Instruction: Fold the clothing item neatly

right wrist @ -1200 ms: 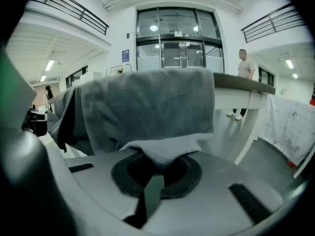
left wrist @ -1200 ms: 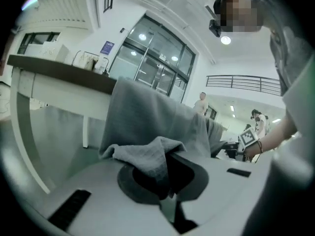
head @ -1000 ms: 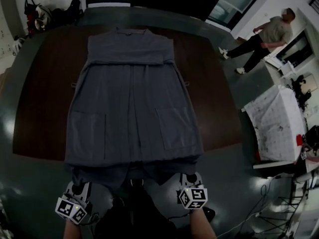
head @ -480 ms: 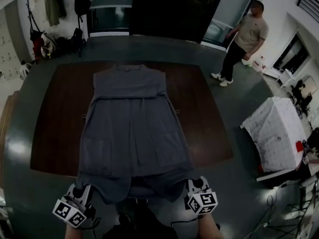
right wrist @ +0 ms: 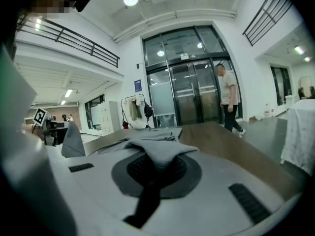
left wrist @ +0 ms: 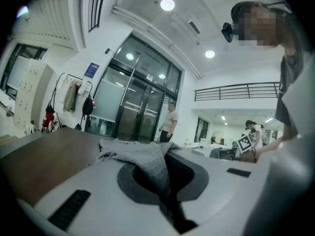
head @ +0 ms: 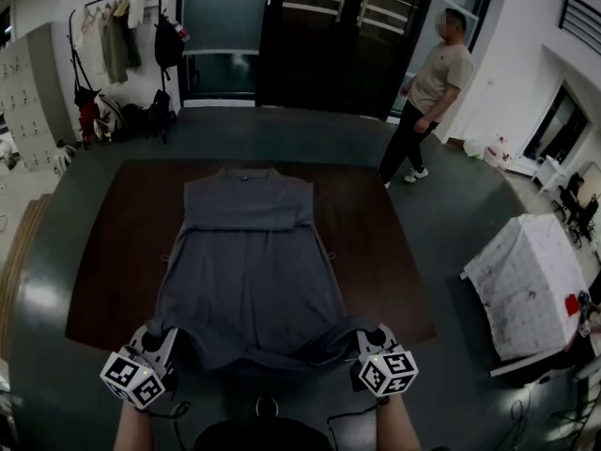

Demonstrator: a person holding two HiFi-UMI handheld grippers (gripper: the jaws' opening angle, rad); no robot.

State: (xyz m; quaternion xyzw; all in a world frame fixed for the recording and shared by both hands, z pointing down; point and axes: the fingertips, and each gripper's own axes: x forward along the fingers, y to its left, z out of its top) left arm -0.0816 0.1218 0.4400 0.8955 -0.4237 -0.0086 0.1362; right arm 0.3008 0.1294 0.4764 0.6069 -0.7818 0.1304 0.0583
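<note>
On the dark brown desk (head: 103, 252), a grey clothing item (head: 249, 261) laid out lengthwise, collar end at the far side, upper part flat on the wood. Near hem lifted clear of the desk, sagging in the middle between two raised corners. At the hem's left corner, the left gripper (head: 160, 338), fingers pressed together on a bunch of grey cloth, fabric draped over the front of them in the left gripper view. At the hem's right corner, the right gripper (head: 372, 333), fingers likewise clamped tight on the cloth, a flap of it lying across them in the right gripper view. Both grippers just off the desk's near edge, roughly level with each other, marker cubes turned up toward the head camera, a bare forearm behind each. Beyond the desk's far right corner, a person (head: 427, 92) in a light shirt and dark trousers, standing on the floor near tall glass doors (head: 319, 36). At far left, a coat rack (head: 117, 40) hung with clothes and bags. To the right, well apart from the desk, a white sheet (head: 526, 280) draped over some furniture.
</note>
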